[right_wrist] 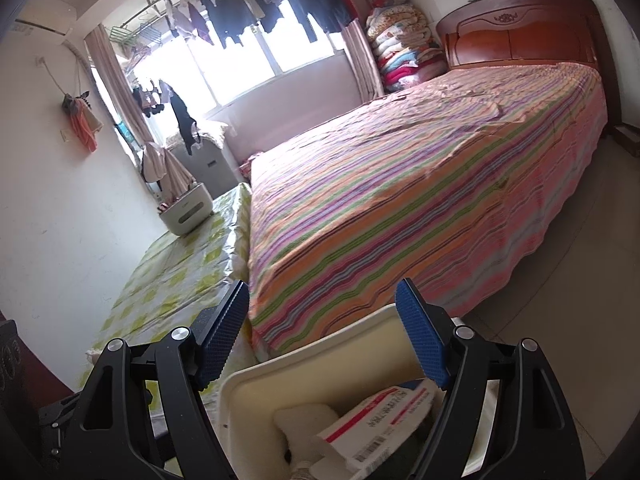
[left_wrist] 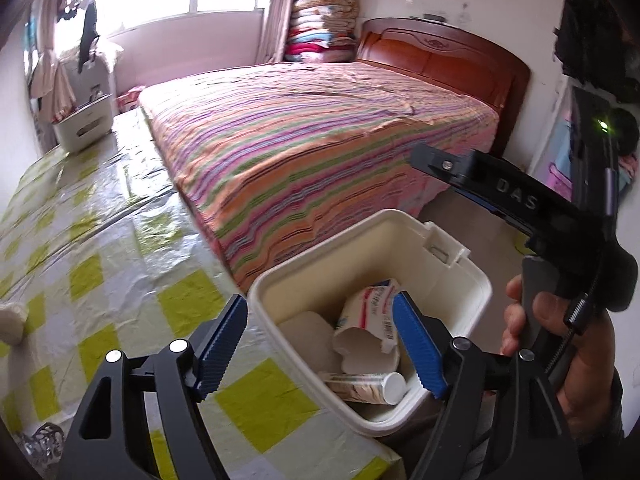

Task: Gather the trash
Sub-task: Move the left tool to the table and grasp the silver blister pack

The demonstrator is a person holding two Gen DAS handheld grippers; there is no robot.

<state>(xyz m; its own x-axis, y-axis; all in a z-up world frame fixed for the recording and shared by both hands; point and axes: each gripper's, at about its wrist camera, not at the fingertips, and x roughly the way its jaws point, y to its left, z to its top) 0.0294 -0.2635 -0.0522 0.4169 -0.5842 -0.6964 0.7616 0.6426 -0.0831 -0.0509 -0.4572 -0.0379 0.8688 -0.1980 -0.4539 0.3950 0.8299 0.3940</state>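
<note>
A white plastic bin (left_wrist: 280, 280) stands at the table's near edge, beside the bed. Inside lie a crushed white carton with a red label (left_wrist: 368, 316), a tube with a white cap (left_wrist: 372, 388) and a pale round wad (left_wrist: 306, 336). My left gripper (left_wrist: 320, 340) hangs open over the bin, its blue pads on either side of the carton and not touching it. My right gripper (right_wrist: 324, 340) is open too, just above the bin's rim (right_wrist: 300, 360), with the carton (right_wrist: 380, 424) and the wad (right_wrist: 304, 420) below it. A hand (left_wrist: 560, 340) holds its black handle.
The table wears a yellow-checked plastic cloth (left_wrist: 100, 240). A white box (left_wrist: 82, 128) stands at its far end, a pale object (left_wrist: 12, 320) at its left edge and a silvery thing (left_wrist: 40, 444) near the front. A striped bed (left_wrist: 320, 140) runs along the table's right.
</note>
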